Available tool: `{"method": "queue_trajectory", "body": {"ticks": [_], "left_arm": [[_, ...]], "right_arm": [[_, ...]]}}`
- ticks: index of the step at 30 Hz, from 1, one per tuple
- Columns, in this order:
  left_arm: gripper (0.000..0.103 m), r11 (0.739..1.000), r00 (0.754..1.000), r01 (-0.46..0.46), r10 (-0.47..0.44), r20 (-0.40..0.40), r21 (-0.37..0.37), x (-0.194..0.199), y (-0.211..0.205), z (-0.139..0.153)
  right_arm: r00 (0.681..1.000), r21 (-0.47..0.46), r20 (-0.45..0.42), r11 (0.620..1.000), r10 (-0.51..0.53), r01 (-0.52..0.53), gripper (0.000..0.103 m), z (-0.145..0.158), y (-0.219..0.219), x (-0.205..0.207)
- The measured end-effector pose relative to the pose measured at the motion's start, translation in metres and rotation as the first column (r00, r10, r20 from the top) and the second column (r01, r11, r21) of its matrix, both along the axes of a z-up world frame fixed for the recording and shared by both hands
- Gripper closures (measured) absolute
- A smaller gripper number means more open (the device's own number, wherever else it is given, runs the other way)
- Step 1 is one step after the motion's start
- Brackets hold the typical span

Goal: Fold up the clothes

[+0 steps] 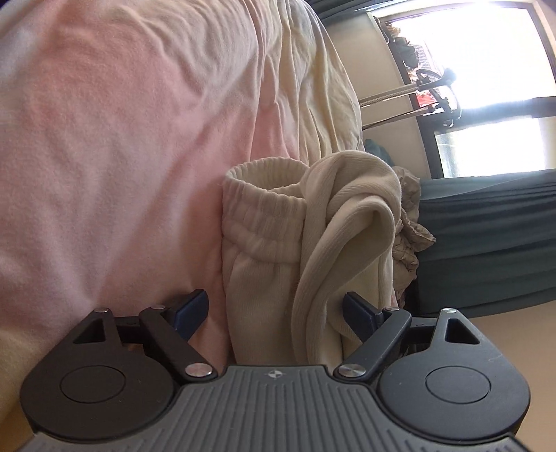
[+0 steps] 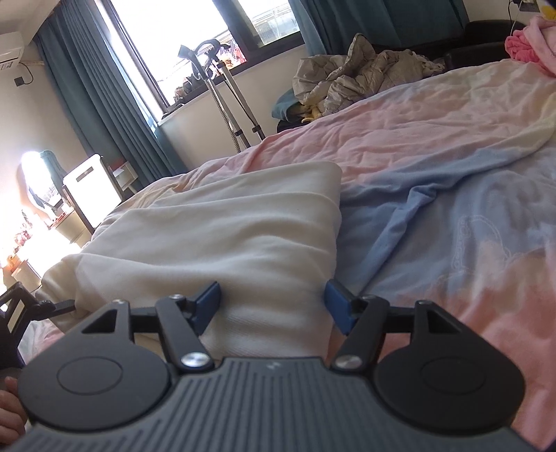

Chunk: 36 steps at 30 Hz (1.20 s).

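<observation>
garment [image 2: 215,236] on bed [image 2: 451,226] | jacket [image 2: 351,73] behind | window [image 2: 194,45] beyond

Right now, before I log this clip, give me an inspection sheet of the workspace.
Surface: bed with wrinkled pink and blue sheet.
Job's things: cream garment, elastic cuff or waistband showing, lying on the sheet.
Clutter: grey bedding heap at the far edge; pink knit item.
Grippers: left gripper open, fingers either side of the garment; right gripper open over the cream fabric.
Cables: white cable by the far wall.
Surroundings: teal curtains, bright window, stand.
</observation>
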<state>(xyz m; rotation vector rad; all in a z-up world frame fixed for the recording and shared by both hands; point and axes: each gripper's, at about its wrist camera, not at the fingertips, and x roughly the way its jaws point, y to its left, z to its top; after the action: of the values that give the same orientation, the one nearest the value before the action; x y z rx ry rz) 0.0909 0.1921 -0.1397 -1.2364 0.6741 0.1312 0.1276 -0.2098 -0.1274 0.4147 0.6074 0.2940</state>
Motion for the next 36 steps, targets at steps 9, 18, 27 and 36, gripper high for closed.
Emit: {"method": "queue_trajectory", "body": {"ticks": [9,18,27,36], "left_arm": [[0.024,0.992,0.998,-0.049,0.054,0.042,-0.113,0.005,0.001,-0.020],[0.015,0.996,0.991,-0.083,0.087,0.100,-0.044,0.029,-0.014,-0.019],[0.023,0.995,0.970,-0.012,0.036,0.241,-0.098,0.024,-0.016,-0.006],[0.017,0.995,0.982,0.010,0.008,0.188,-0.095,0.050,-0.022,-0.025]], "right_arm": [[1.000,0.054,-0.017,0.998,-0.013,0.014,0.032,-0.005,-0.005,0.002],[0.997,0.285,-0.045,0.956,-0.056,0.066,0.031,-0.008,-0.027,0.011],[0.993,0.460,-0.108,0.888,0.040,0.015,0.019,-0.029,-0.039,0.054],[0.985,0.526,-0.142,0.850,0.102,-0.012,0.018,-0.040,-0.045,0.087]]}}
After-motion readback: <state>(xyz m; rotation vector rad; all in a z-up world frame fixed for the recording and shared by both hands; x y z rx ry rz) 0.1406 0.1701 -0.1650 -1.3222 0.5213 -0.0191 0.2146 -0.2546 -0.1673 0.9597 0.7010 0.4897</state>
